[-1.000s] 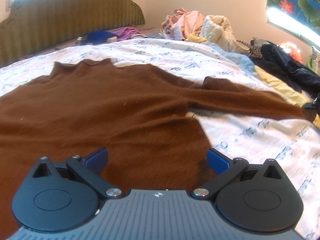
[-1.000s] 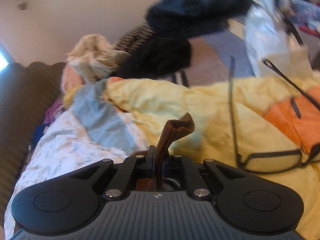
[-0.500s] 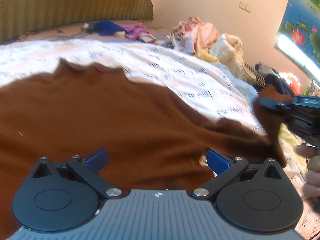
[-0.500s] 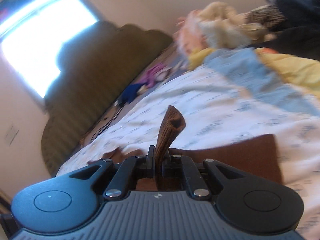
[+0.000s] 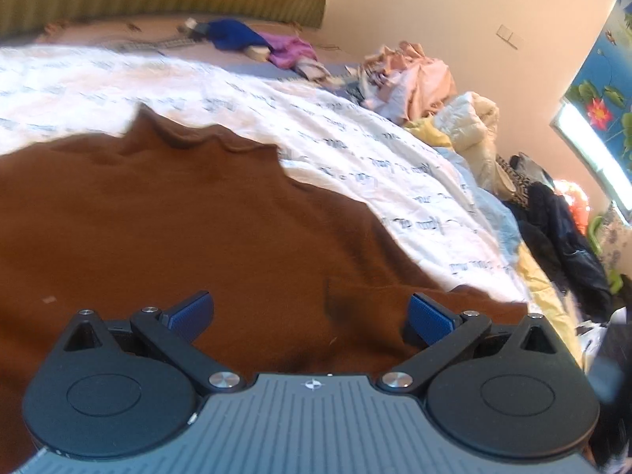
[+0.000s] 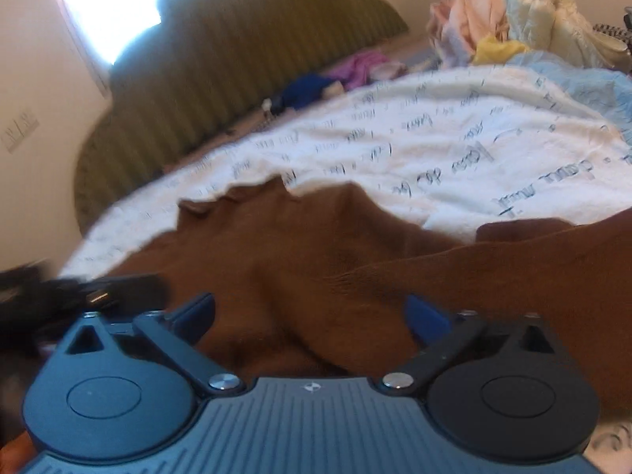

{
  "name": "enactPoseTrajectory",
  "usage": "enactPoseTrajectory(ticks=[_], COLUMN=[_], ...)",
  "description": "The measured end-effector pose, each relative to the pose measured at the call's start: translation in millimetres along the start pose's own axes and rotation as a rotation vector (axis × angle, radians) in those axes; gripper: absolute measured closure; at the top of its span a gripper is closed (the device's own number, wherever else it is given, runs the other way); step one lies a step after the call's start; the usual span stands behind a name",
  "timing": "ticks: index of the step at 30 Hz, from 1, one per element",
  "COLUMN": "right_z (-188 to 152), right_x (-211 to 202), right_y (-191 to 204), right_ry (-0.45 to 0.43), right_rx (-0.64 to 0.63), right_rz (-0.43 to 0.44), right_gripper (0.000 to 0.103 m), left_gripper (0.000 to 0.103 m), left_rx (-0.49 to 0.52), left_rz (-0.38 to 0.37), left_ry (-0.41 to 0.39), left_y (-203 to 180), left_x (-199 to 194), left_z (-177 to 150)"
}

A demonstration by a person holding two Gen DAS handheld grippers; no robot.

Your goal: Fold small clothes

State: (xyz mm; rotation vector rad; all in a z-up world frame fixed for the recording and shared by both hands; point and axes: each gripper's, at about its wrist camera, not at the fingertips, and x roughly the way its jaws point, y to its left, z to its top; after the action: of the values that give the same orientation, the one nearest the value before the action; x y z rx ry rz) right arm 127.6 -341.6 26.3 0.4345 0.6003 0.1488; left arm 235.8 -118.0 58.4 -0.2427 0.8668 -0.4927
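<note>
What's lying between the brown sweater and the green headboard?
Mostly the white printed quilt, then a blue garment and a purple one by the green headboard; the right wrist view shows it.

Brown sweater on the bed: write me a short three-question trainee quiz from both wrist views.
1. True or false: the right gripper clamps a sleeve of the brown sweater.
2. Which cover lies under the sweater? A) white quilt with dark script B) plain green blanket C) bare wooden boards
3. Fill in: beyond the quilt, along the bed's far end, stands a ribbed olive ____.

Key
1. False. Its jaws are opening, pads spread wide, with sweater fabric lying loose below them.
2. A
3. headboard
</note>
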Motion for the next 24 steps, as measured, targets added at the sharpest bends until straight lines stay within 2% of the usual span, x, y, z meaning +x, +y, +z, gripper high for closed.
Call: enactPoseTrajectory(ticks=[3,5,6,8,10,14,17,19,21,23,24], right_z=[0.9,-1.2,-2.3,-5.1,-8.0,-14.6,-18.0,-19.0,-18.6,-18.1,-17.8], right_x=[-26.3,-42.0,-48.5,-60.2,-67.1,-73.3,-73.2,-73.6,-74.0,-74.7,-75.3], right_y=[-12.3,-21.3,-25.4,-34.2,-42.3,-51.1,-52.3,-53.4,-55.2,-57.9,-59.1], right_ry=[-0.033,-0.054,-0.062,-0.08,-0.082,-0.092,-0.096,-0.104,-0.106,-0.108,-0.111], right_rx=[-0.005,-0.024,-0.039,-0.06,-0.05,-0.039,-0.046,-0.046,-0.037,-0.026,-0.022], right_rz=[-0.018,-0.077,-0.099,-0.119,-0.128,-0.12,-0.123,-0.124,-0.123,-0.122,-0.122], right_gripper=[0.0,0.0,0.0,0.0,0.0,0.0,0.0,0.0,0.0,0.0,0.0], left_gripper=[0.0,0.0,0.0,0.0,0.0,0.0,0.002,0.014,0.033,0.044,0.046], left_rx=[-0.035,-0.03,-0.029,-0.087,-0.177,-0.269,-0.342,-0.365,-0.344,-0.326,-0.312], left_rz=[-0.085,-0.096,-0.135,-0.212,-0.243,-0.267,-0.289,-0.279,-0.253,-0.237,-0.231], left_ry=[0.098,0.171,0.211,0.27,0.321,0.368,0.367,0.363,0.403,0.439,0.442], left_y=[-6.7,-13.6,-16.4,-15.0,-6.7,6.3,13.5,15.2,12.9,8.8,7.1], left_x=[29.0,45.2,51.5,63.7,76.8,95.0,97.7,100.4,106.3,113.2,115.0], left_z=[11.5,13.5,14.3,15.5,16.0,16.4,17.1,18.8,19.6,20.3,21.1])
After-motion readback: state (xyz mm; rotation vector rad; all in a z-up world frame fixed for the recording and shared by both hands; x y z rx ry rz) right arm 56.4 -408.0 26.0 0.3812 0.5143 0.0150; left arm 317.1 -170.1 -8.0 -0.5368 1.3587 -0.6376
